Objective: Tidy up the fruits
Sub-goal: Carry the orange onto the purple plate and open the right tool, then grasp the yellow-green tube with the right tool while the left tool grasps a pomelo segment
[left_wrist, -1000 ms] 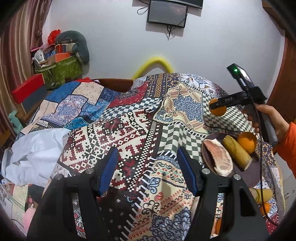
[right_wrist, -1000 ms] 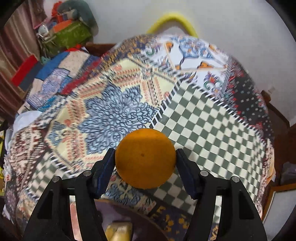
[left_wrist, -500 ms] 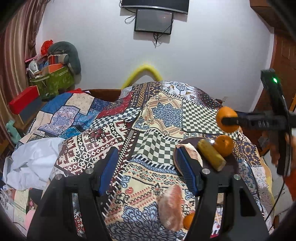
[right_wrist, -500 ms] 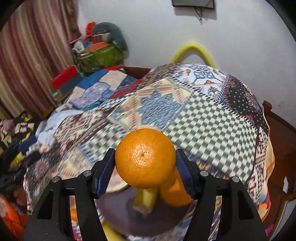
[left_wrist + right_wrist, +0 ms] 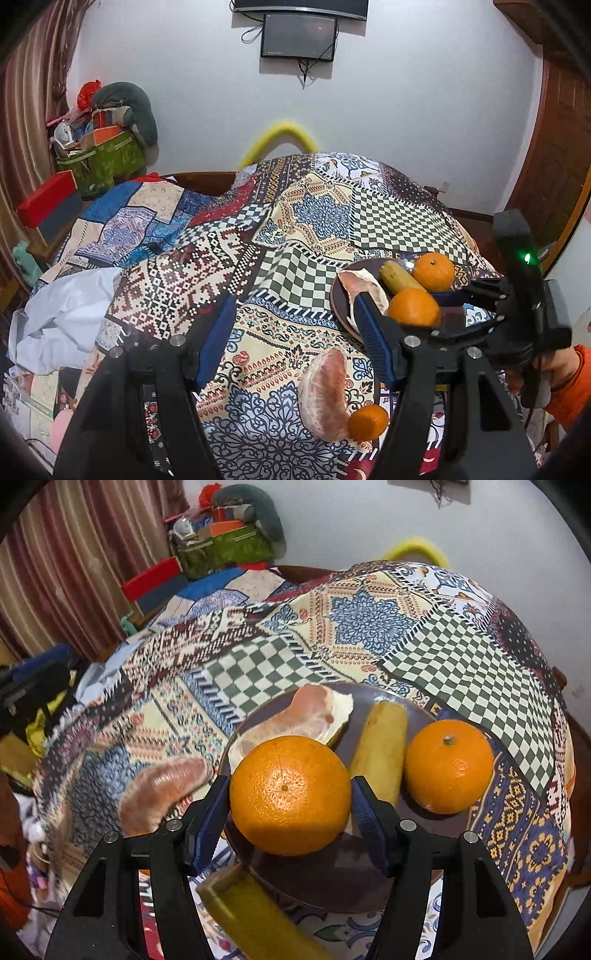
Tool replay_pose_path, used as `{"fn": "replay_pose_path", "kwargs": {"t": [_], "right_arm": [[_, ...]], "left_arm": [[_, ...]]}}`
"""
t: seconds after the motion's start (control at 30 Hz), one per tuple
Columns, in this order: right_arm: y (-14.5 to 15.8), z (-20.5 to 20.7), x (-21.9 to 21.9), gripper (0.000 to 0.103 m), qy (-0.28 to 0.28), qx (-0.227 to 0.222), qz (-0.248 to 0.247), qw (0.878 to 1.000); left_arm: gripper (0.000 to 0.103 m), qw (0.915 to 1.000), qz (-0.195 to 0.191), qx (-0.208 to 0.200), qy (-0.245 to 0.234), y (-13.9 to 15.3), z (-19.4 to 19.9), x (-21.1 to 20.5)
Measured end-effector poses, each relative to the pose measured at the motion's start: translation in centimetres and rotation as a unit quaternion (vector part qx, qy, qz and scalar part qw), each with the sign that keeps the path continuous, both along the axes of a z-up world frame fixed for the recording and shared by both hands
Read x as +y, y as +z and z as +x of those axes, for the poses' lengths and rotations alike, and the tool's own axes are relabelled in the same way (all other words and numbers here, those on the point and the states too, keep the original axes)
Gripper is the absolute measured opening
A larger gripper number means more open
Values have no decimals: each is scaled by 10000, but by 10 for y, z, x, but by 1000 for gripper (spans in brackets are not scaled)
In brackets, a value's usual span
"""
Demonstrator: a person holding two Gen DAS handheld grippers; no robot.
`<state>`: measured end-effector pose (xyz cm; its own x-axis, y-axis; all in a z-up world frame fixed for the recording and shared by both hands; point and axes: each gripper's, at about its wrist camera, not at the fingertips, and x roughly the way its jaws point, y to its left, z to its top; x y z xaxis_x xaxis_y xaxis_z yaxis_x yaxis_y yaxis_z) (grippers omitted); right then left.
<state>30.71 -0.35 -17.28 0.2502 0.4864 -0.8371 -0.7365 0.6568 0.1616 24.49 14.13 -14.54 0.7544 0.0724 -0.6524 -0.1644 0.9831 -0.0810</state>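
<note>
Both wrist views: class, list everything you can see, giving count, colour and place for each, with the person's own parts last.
Plate: one, dark brown, on the patterned cloth.
Oranges: three; one held over the plate, one on the plate, one small on the cloth.
Bananas: two, yellow; one on the plate, one beside it on the cloth.
Pomelo pieces: two, pink; one on the plate, one on the cloth.
Cloth: one, patchwork, covering the surface.
Green bag: one, far left.
Screen: one, black, on the wall.
Left tool: black, blue pads, holding nothing.
Right tool: gripping the orange.
Hand: orange sleeve, holding the right tool.
</note>
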Motion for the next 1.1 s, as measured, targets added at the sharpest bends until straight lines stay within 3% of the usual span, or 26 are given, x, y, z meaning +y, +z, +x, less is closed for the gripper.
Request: {"fn": "replay_pose_path", "kwargs": {"t": [0.13, 0.67, 0.9, 1.1], "right_arm": [[-4, -7, 4, 64, 36, -82, -178, 9998], [23, -45, -39, 66, -87, -149, 265, 9995], [8, -65, -52, 68, -85, -39, 229, 9997], [-9, -68, -51, 68, -157, 33, 123, 9998]], "left_arm": [[66, 9999, -59, 126, 6, -8, 3, -1], [66, 9985, -126, 526, -113, -23, -16, -18], [66, 9958, 83, 894, -180, -45, -20, -24], [66, 9915, -56, 1288, -171, -70, -9, -14]]}}
